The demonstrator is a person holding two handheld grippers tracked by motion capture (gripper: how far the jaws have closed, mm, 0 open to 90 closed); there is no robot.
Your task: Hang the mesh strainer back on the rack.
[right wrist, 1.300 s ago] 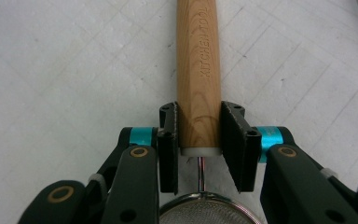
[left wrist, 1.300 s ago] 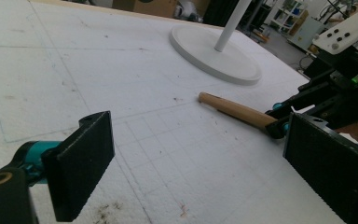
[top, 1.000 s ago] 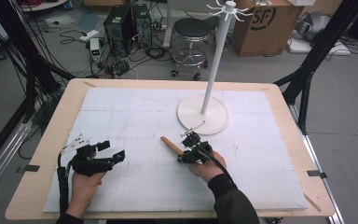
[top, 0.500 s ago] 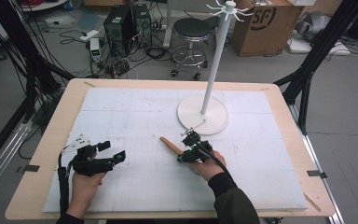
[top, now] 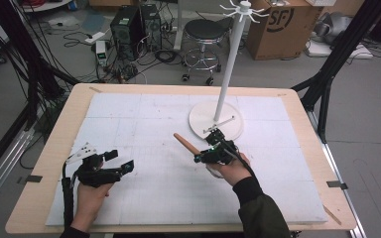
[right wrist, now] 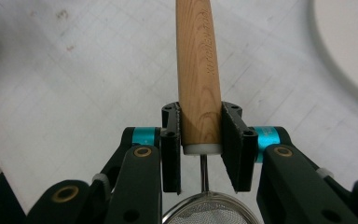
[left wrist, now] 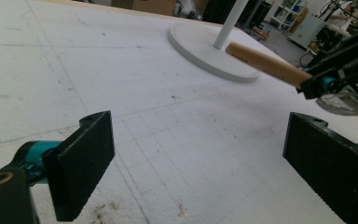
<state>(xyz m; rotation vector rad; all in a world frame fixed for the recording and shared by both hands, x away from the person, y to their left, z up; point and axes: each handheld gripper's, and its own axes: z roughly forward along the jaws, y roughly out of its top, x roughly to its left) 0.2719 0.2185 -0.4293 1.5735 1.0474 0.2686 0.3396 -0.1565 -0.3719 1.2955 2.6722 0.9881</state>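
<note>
R gripper [top: 202, 157] is seen clamped on the wooden handle [right wrist: 199, 70] of a small mesh strainer [right wrist: 209, 212], near centre of the white foam mat [top: 144, 119]; handle is pointed up-left, away from the hand, w/ the mesh bowl sitting back by the gripper body. L gripper [top: 120, 162] is held low over the mat's front-left, jaws wide apart, nothing btwn them. A white hook stand [top: 228, 74] is set on its round base just beyond the R gripper. Mat is laid on a wooden table [top: 39, 168].
</note>
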